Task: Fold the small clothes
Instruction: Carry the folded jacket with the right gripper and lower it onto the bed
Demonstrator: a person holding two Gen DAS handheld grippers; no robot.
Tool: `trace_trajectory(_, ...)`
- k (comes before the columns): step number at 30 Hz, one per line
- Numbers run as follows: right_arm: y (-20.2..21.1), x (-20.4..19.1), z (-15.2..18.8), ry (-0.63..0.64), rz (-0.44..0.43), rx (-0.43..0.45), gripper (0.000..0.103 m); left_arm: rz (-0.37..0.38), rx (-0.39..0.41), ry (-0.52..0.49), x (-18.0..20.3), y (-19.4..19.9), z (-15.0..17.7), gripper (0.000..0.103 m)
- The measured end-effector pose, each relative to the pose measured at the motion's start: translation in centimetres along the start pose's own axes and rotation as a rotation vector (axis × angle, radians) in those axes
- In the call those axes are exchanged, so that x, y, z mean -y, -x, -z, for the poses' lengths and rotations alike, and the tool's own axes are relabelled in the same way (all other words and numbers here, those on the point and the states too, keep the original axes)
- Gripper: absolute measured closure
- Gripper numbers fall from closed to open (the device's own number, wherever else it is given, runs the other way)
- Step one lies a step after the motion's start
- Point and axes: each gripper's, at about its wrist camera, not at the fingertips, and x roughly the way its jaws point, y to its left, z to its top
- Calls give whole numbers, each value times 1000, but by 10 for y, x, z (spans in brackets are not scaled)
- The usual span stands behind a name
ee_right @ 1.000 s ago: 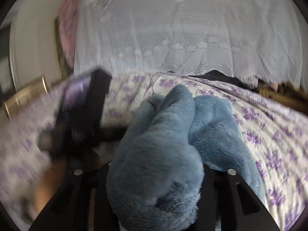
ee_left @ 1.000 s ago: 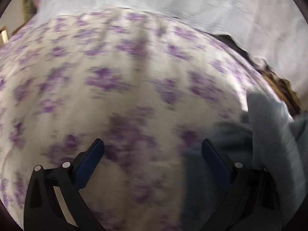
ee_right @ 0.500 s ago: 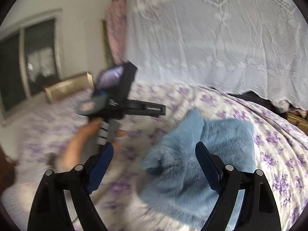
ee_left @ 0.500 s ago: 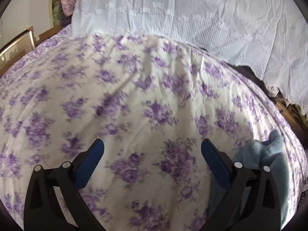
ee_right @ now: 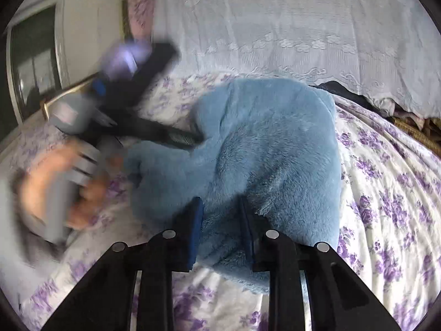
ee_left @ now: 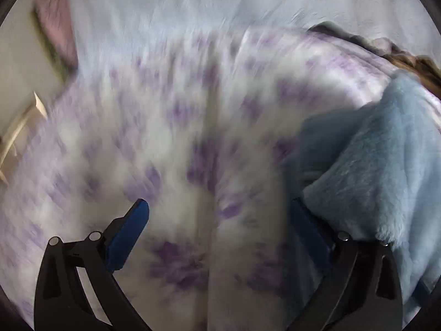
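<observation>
Floral bedsheet (ee_right: pixel 391 193) with purple flowers, white lace drape (ee_right: pixel 275 27) behind. Half a second ago the right gripper (ee_right: pixel 220 220) was spread wide above the blue fleece garment (ee_right: pixel 270 143); now it's clenched on the near edge of it, so a fold or lift looks about to start. The left gripper (ee_left: pixel 217 220) has swung in beside the fleece, jaws apart, gripping nothing. The garment lies bunched mid-bed, long axis running roughly from the near right toward the far left, I'd guess.
</observation>
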Motion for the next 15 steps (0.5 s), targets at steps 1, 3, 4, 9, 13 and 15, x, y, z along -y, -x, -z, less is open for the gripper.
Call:
trace_trajectory(1,1,2,-4,-18,-9,-10,75,107,-64,114,-22,-10,-2,4)
trace_trajectory(3,4,10,-5,-53,-36,-15,75,76,-48,132,-34,-1,-7,4)
trace_trajectory(4,11,19,-9,-89,-73,-11,76,34,-30,134,-37,5,-7,4)
trace_trajectory(9,46,39,-38,-192,-138,85,71,99,83,222,-63,67,-11,4)
trace_trajectory(13,33,68,-79,-228,0,107,69,238,168,91,-24,118,-5,4)
trace_trajectory(15,5,85,-96,-265,-14,71,69,213,157,-30,13,118,5,4)
